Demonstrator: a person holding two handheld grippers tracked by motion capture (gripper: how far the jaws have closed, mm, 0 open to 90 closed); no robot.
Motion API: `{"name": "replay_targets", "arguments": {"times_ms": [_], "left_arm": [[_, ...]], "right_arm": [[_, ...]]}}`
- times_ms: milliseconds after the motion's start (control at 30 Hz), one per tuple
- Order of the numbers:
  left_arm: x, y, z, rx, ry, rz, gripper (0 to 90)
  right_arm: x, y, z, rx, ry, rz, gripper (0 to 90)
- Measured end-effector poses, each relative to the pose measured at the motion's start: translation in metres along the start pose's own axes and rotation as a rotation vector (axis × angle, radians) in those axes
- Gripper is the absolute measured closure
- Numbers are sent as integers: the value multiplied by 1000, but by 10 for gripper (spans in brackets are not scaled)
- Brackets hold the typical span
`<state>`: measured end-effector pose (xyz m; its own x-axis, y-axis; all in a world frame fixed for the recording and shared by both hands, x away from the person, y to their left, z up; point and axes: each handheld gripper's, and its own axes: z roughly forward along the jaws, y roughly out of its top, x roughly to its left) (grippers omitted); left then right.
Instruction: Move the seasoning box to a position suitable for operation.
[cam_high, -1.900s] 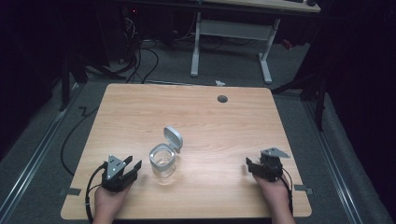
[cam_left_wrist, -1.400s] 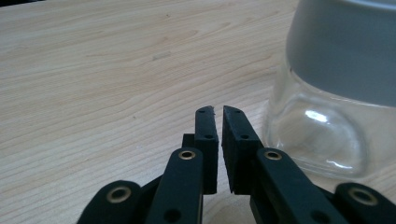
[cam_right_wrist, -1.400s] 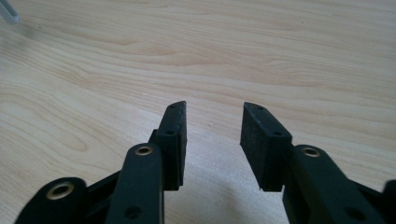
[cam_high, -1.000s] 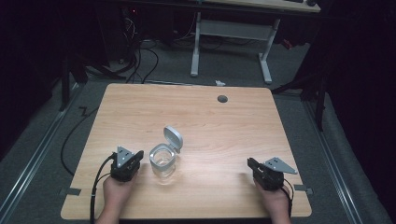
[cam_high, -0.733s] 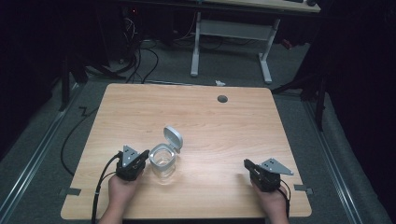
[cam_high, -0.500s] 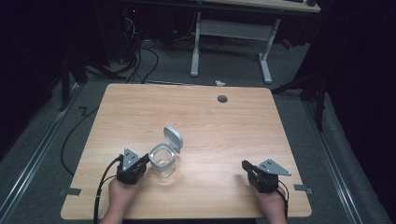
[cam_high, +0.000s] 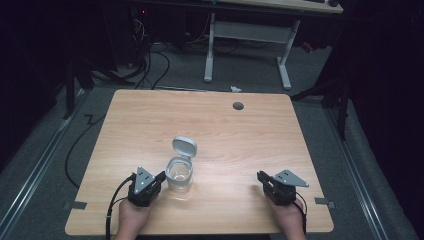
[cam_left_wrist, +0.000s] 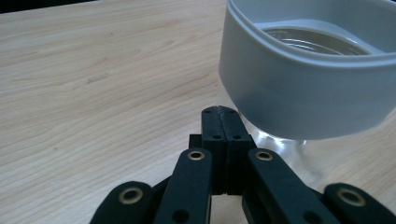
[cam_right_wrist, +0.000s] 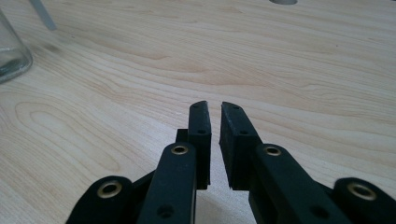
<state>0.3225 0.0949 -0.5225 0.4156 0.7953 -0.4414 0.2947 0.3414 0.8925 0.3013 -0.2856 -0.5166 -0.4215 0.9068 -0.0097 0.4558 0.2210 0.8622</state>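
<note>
Low in the frame, the left gripper (cam_high: 161, 178), jaws pressed together, sits just left of the upright jar (cam_high: 179, 174), far nearer than the right gripper (cam_high: 260, 177).

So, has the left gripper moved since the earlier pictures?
Yes. The left gripper has moved right across the table, up to the glass jar; its jaws are shut.

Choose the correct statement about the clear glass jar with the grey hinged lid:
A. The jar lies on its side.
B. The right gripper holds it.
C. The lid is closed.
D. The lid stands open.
D: the clear glass jar stands upright with its grey hinged lid raised behind the rim.
</note>
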Motion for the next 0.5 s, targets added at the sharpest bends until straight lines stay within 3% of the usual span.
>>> {"name": "replay_targets", "arguments": {"times_ms": [200, 267, 500], "left_arm": [[-11, -5, 4, 2, -22, 7, 900], [-16, -6, 9, -1, -34, 1, 900], [-36, -14, 34, 12, -82, 37, 900]], "right_arm": [[0, 0, 0, -1, -2, -4, 824], [1, -1, 0, 2, -2, 0, 824], [3, -2, -4, 1, -9, -15, 824]]}}
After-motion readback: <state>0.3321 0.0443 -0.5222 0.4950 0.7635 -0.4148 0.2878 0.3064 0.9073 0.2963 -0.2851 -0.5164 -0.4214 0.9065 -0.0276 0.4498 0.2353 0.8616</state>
